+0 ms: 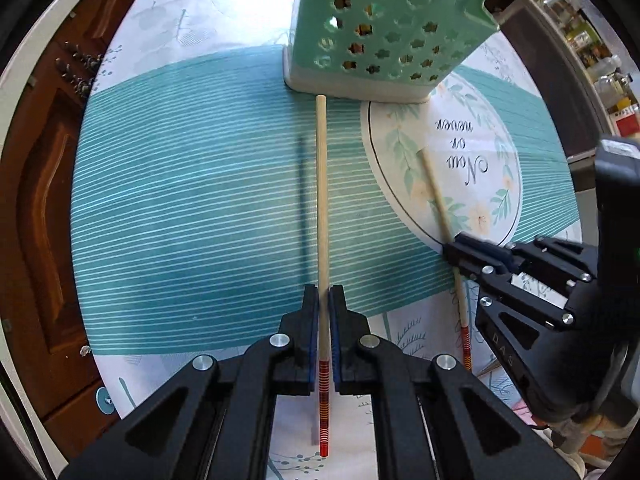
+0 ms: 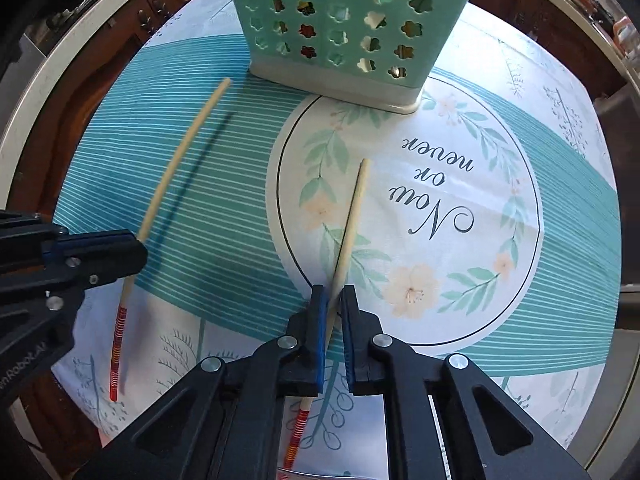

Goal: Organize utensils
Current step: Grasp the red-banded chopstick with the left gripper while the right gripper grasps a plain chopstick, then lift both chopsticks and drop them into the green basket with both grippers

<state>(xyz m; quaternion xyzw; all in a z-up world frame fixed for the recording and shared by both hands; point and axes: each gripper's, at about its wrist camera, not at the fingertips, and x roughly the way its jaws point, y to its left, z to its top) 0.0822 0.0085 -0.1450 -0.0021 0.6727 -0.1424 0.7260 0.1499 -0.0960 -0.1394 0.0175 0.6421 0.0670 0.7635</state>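
Observation:
Two pale wooden chopsticks with red-striped ends are each held in a gripper. My left gripper (image 1: 323, 296) is shut on one chopstick (image 1: 322, 184), which points at the base of the mint-green perforated utensil holder (image 1: 392, 28); its shadow lies apart from it on the cloth. My right gripper (image 2: 334, 296) is shut on the other chopstick (image 2: 354, 208), which slants over the round print, its tip short of the utensil holder (image 2: 344, 28). In the right wrist view, the left gripper (image 2: 138, 252) and its chopstick (image 2: 180, 160) are at the left. In the left wrist view, the right gripper (image 1: 456, 256) is at the right.
A round table carries a tablecloth (image 1: 200, 200) with teal stripes and a floral circle (image 2: 440, 200) reading "Now or never". Brown wooden cabinets (image 1: 44, 184) stand beyond the table's left edge. A shelf with jars (image 1: 592, 40) is at the far right.

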